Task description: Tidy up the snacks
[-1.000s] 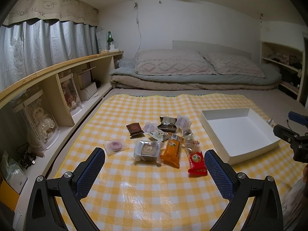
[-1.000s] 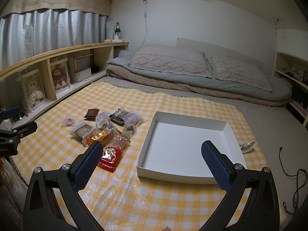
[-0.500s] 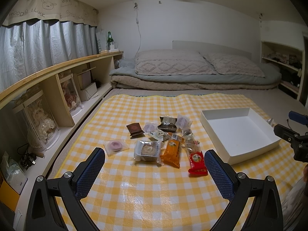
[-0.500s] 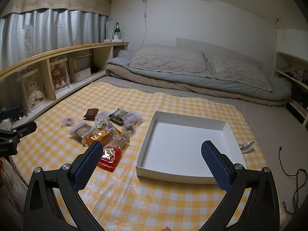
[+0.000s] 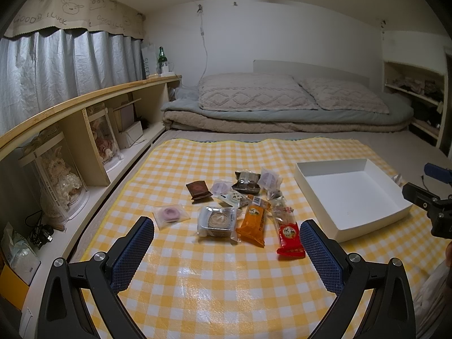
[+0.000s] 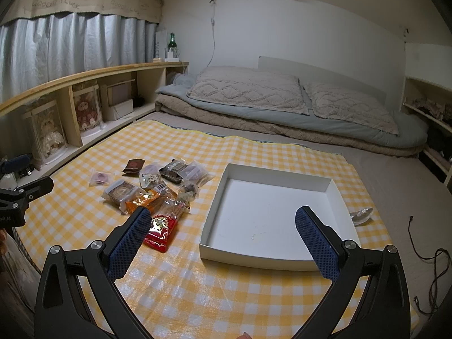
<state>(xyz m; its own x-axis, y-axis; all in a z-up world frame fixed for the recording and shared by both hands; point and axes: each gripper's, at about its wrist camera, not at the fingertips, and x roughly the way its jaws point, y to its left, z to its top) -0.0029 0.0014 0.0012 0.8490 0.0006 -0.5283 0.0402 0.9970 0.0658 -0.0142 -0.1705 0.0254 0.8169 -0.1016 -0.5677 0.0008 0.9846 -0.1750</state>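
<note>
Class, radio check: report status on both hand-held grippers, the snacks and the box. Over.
Left hand-held gripper open, empty. Right hand-held gripper open, empty. Snack packets all loose on the checkered mat; white box holds none. Nothing in the way.

A green bottle (image 6: 172,40) stands on the wooden shelf (image 6: 84,75).

The mat (image 5: 226,282) is checked yellow and white. The box (image 6: 271,212) is plain white. Among the snacks lie a red packet (image 5: 290,236), an orange packet (image 5: 253,223) and a dark brown one (image 5: 198,189). The curtain (image 5: 56,70) is silvery grey.
</note>
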